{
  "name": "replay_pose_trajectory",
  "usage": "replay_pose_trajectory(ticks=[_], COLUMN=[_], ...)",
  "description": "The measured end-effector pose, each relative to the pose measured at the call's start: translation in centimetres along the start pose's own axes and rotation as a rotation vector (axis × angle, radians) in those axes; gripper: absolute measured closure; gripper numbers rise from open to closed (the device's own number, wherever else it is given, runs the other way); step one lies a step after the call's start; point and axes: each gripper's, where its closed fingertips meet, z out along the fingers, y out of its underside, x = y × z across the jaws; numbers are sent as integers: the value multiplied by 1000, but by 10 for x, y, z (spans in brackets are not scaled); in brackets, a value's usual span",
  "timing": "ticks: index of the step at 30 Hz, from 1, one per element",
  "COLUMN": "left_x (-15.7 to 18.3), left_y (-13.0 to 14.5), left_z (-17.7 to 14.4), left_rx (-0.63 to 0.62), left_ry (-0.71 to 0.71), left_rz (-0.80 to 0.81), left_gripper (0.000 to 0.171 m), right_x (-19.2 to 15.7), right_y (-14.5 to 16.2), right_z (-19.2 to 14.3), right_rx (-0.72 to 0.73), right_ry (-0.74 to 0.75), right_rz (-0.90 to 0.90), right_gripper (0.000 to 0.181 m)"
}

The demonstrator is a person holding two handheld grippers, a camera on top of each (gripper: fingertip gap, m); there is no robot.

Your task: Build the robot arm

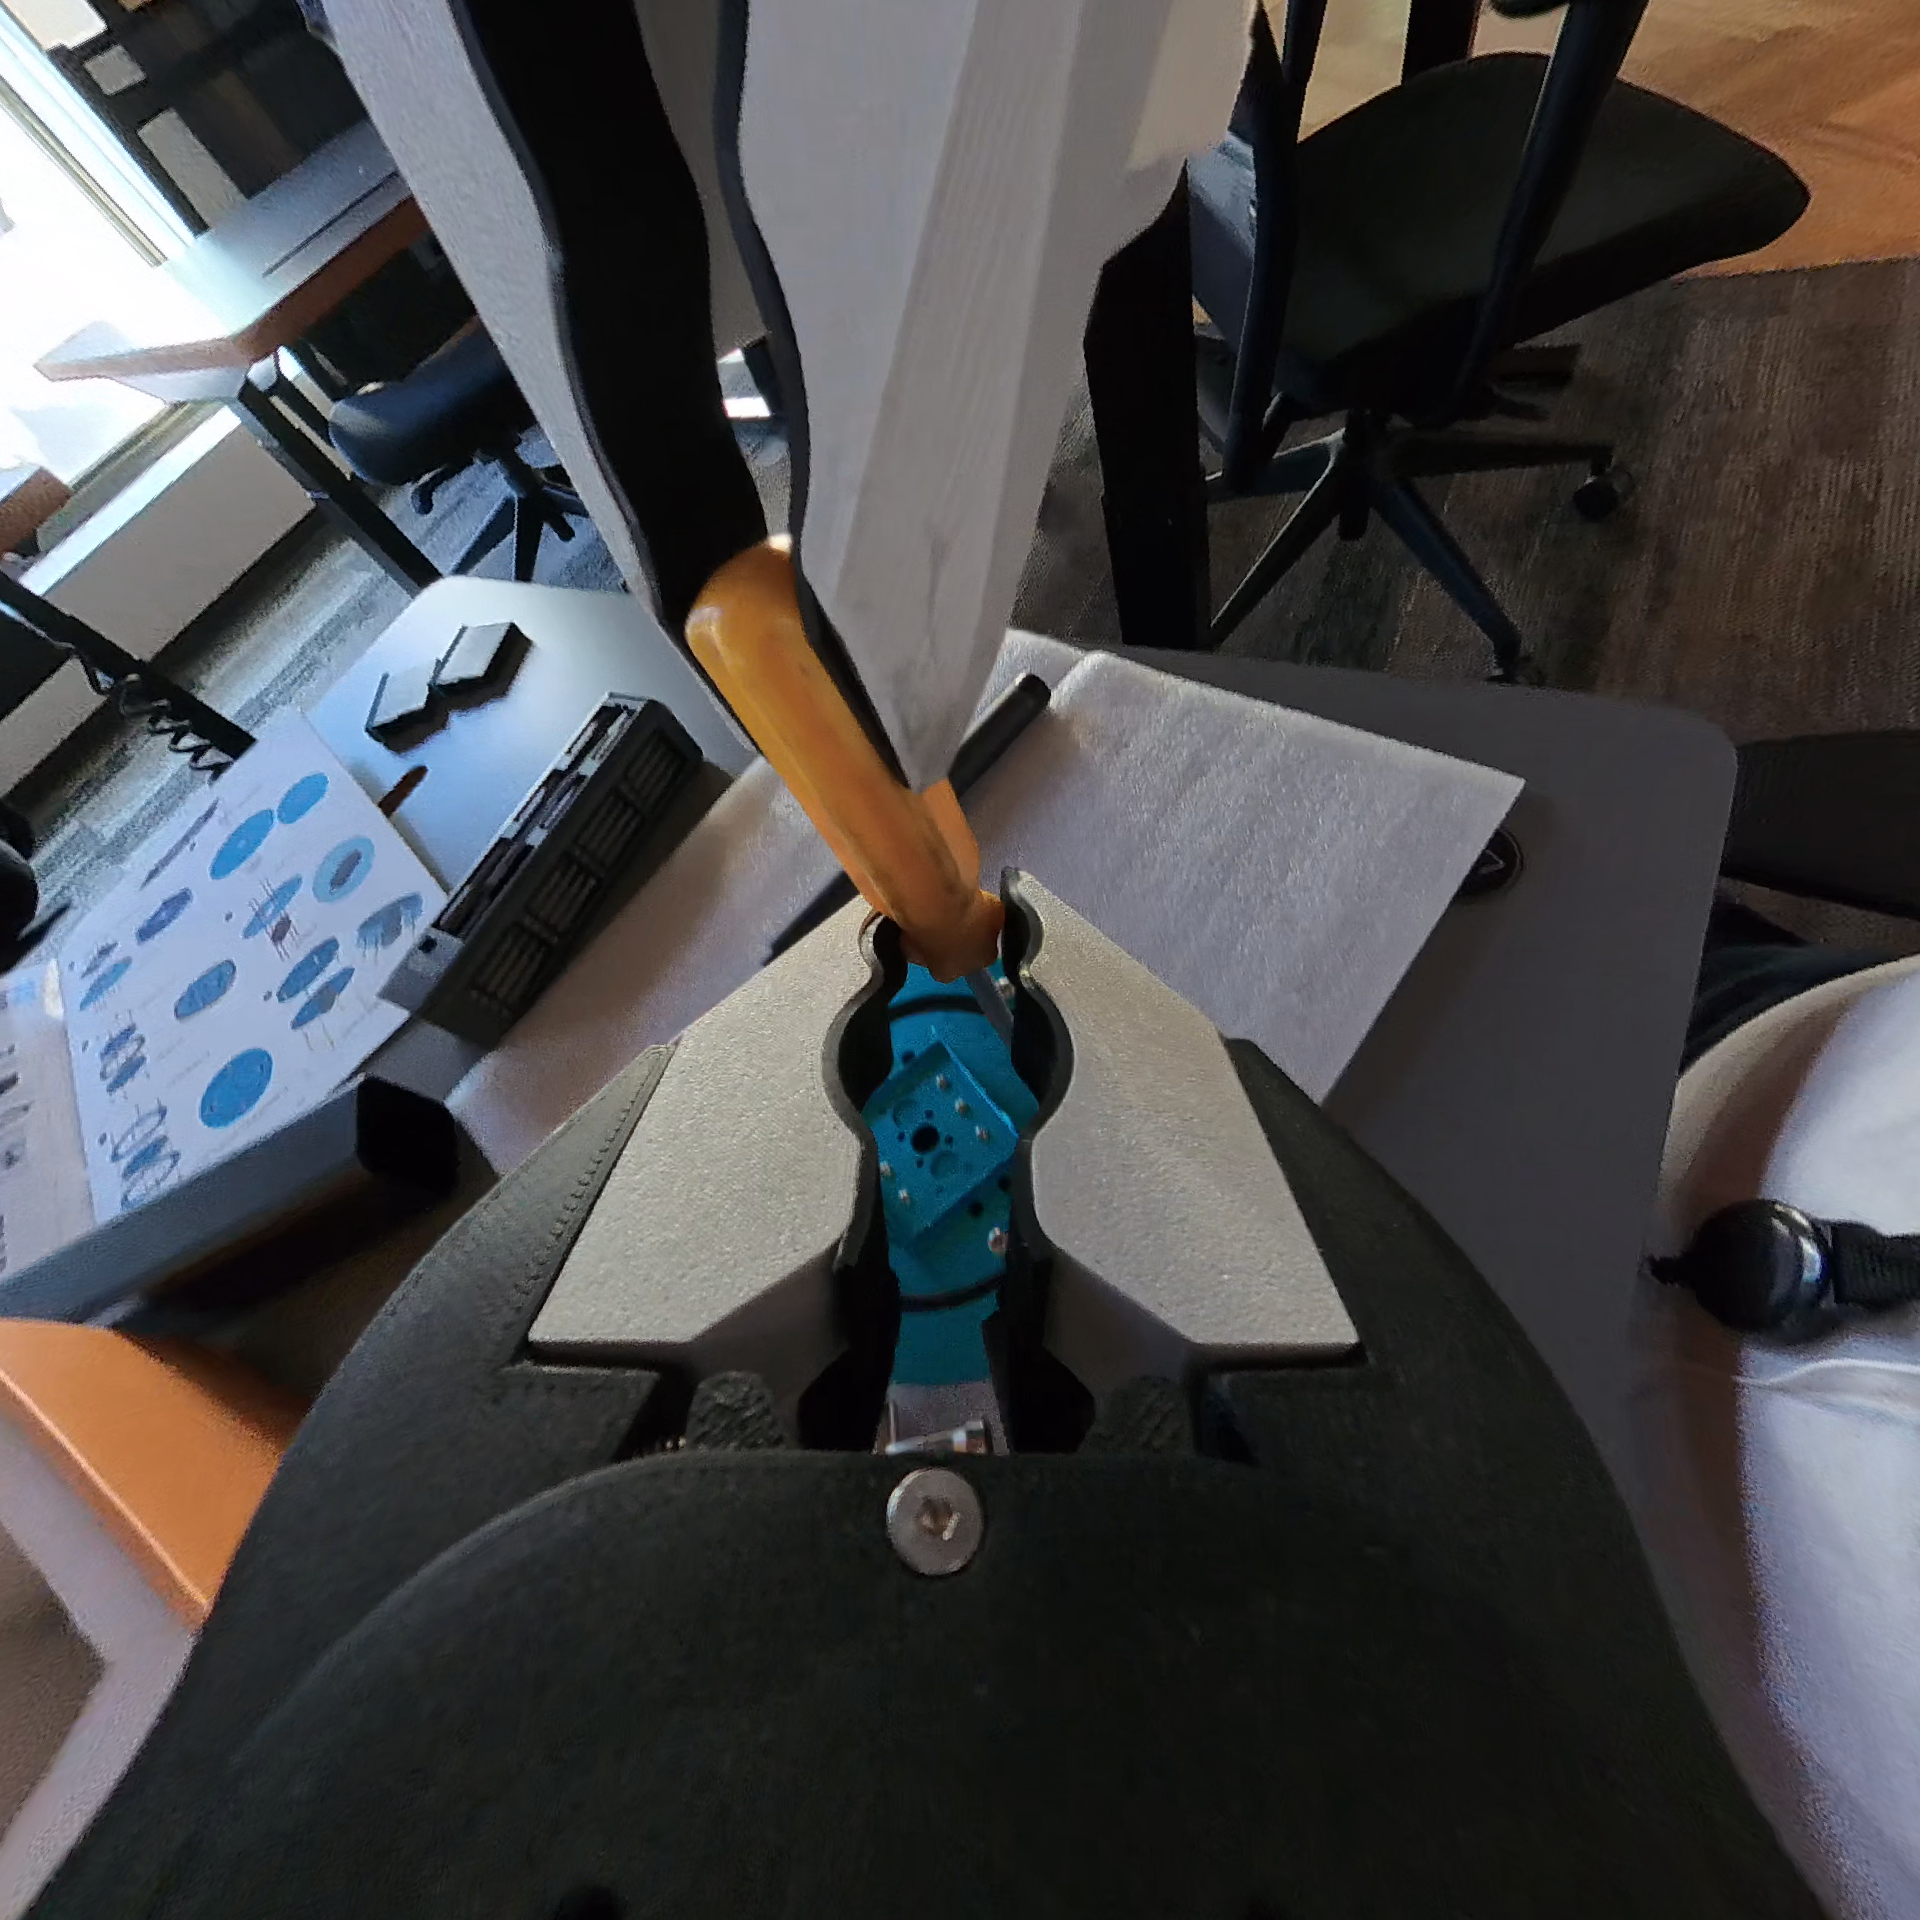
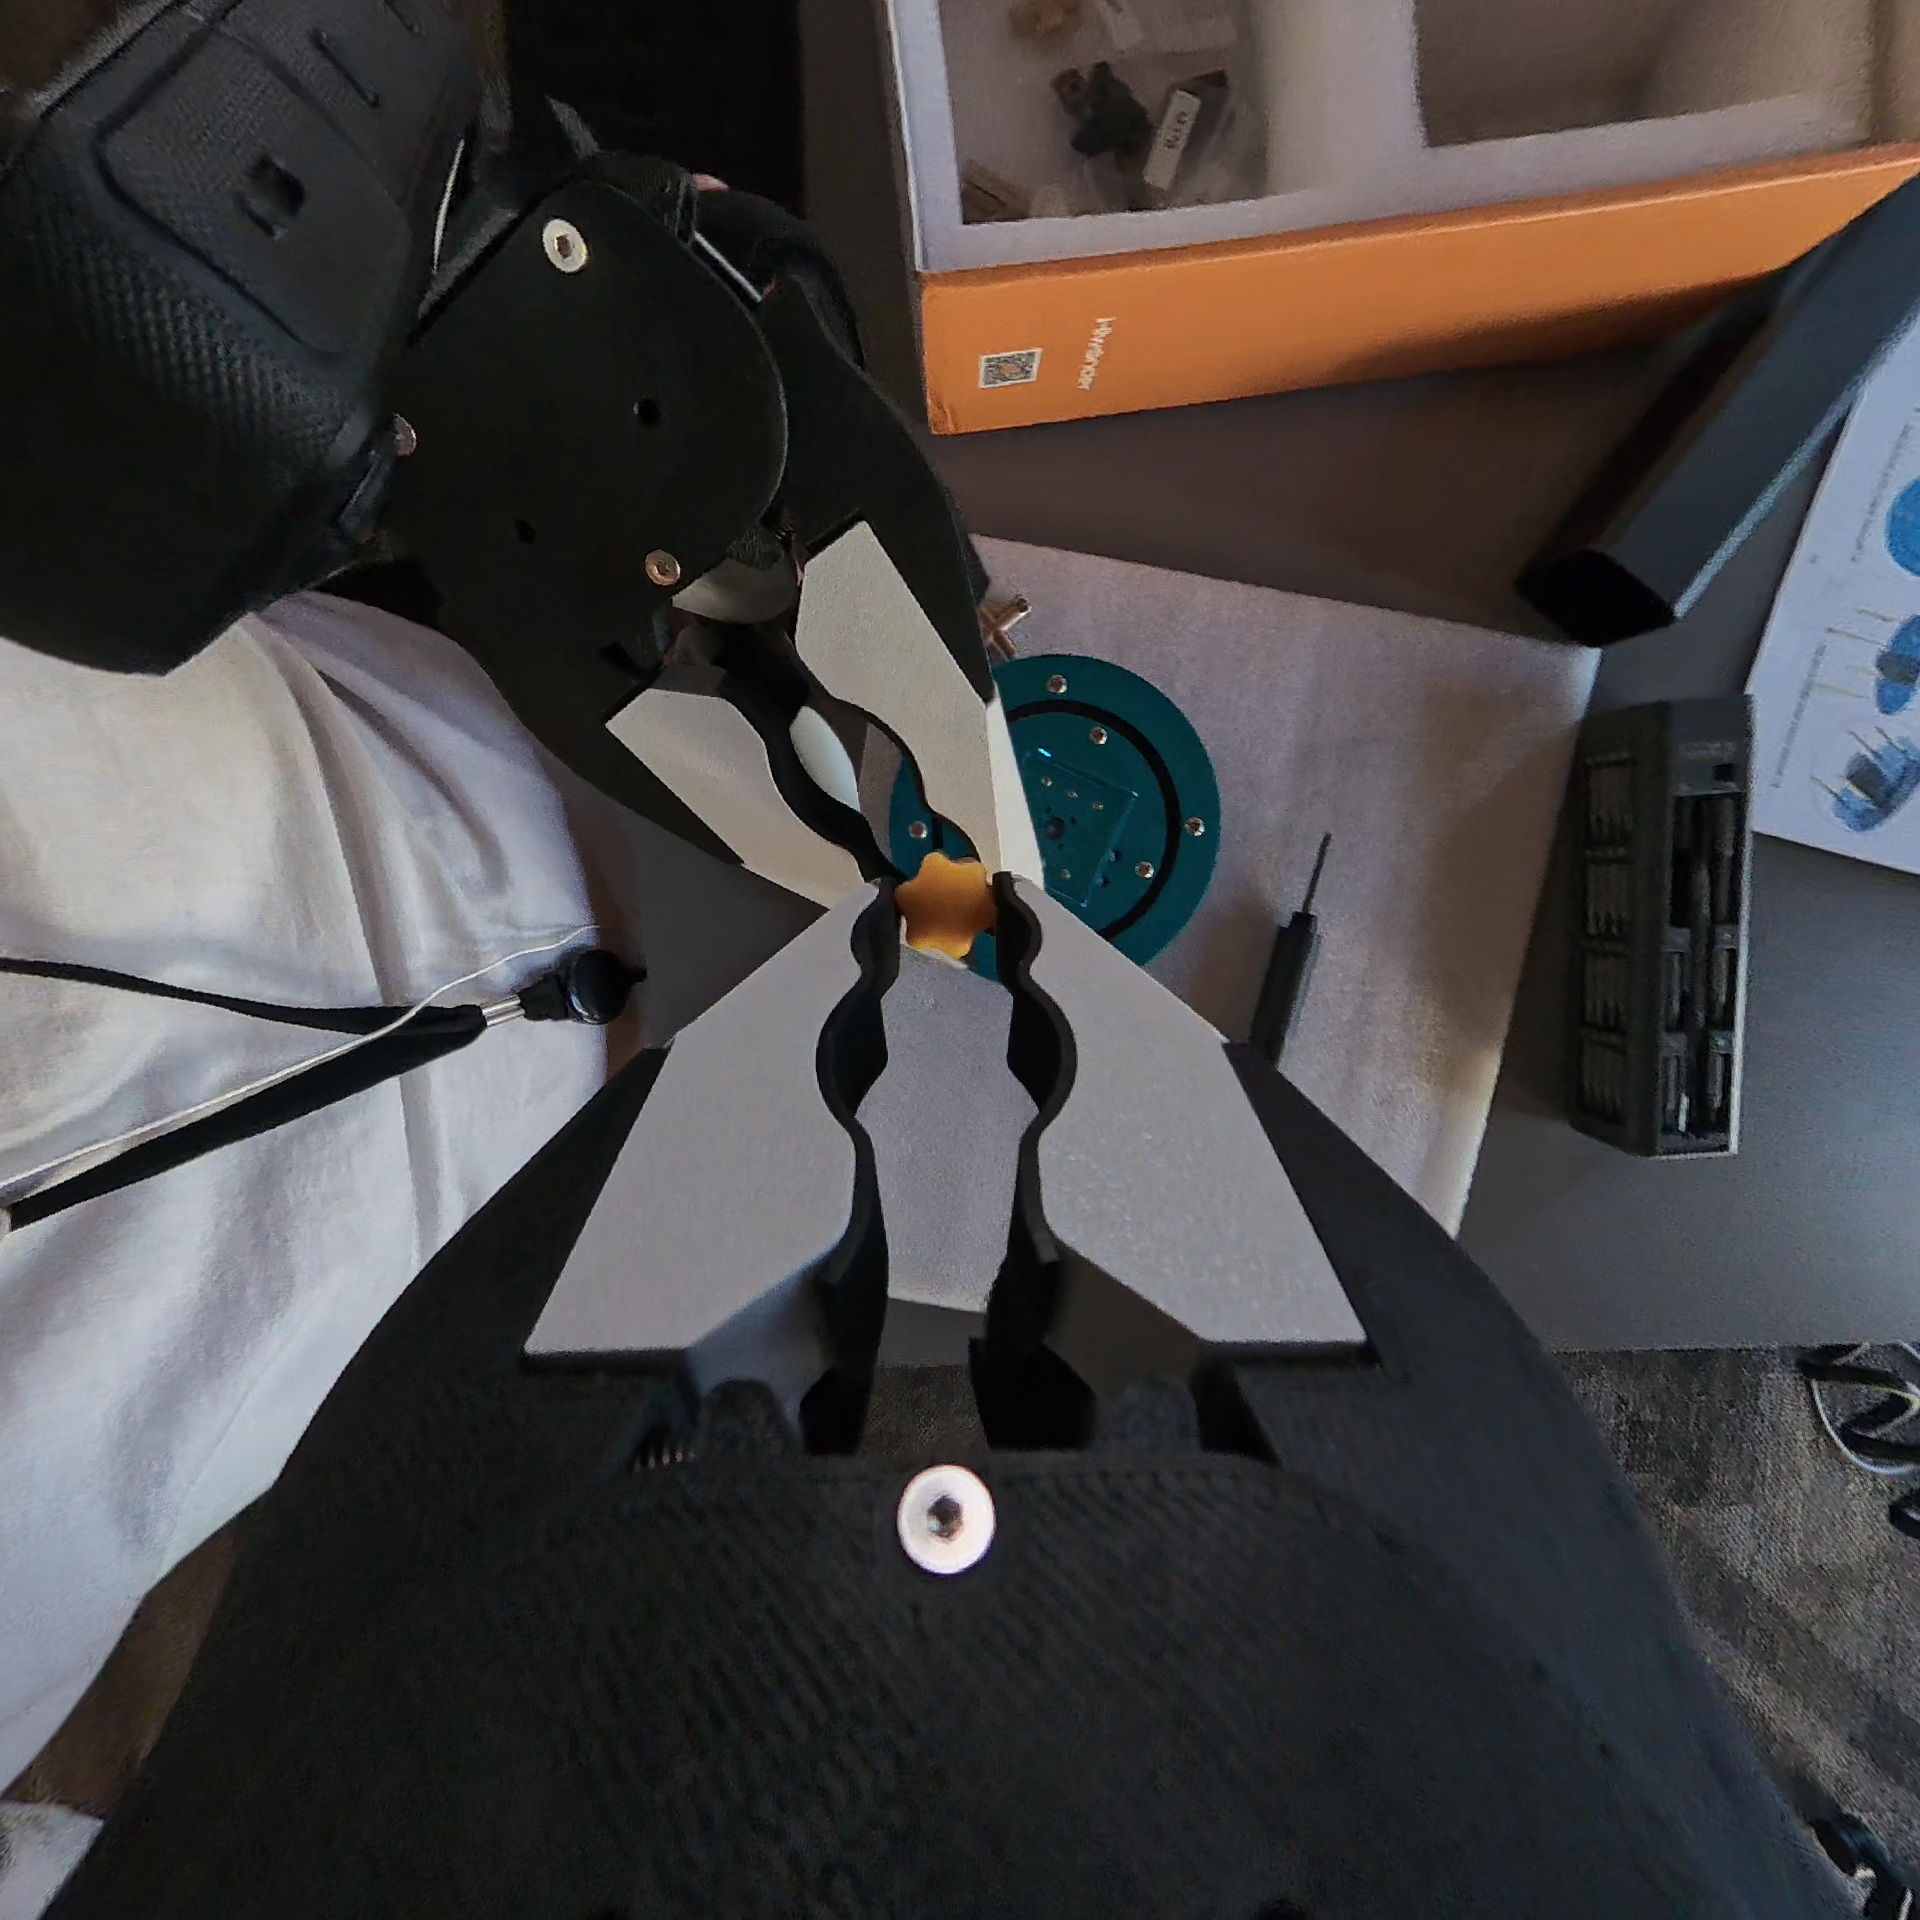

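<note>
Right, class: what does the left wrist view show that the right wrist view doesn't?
Left view only: office chairs, the screwdriver's handle from the side, its thin shaft.
Right view only: an orange box, a small black driver lying on the foam.
Both: the screwdriver held by both grippers (left, right) over the blue disc, bit case, foam sheet.

— Bright daylight from the window (image 1: 62, 208) at upper left of the left wrist view, blown out to white there.
— Strong fisheye bending at every edge. Slightly soft toward the corners.
— Dimmer and more even in the right wrist view; blurred cardboard box (image 2: 1403, 291) along the top edge.
— Deep, detail-poor blacks low in both frames.
</note>
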Motion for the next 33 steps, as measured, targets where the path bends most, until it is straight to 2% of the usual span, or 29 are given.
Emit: replay_pose_trajectory(ticks=[6,16,33], left_x=[-1,2,5], left_y=[16,26,26], left_z=[-11,-7,-8], left_rx=[-39,-41,-20], left_ry=[-35,-20,-34], left_rz=[-5,-36,-49], left_gripper=[156,156,156], right_x=[-5,-4,-8], right_y=[-9,-5,-5], right_z=[12,23,23], right_rx=[-7,-28,-35], right_ry=[-32,-55,-55], right_rz=[-24,-28,-70], right_gripper=[163,164,164])
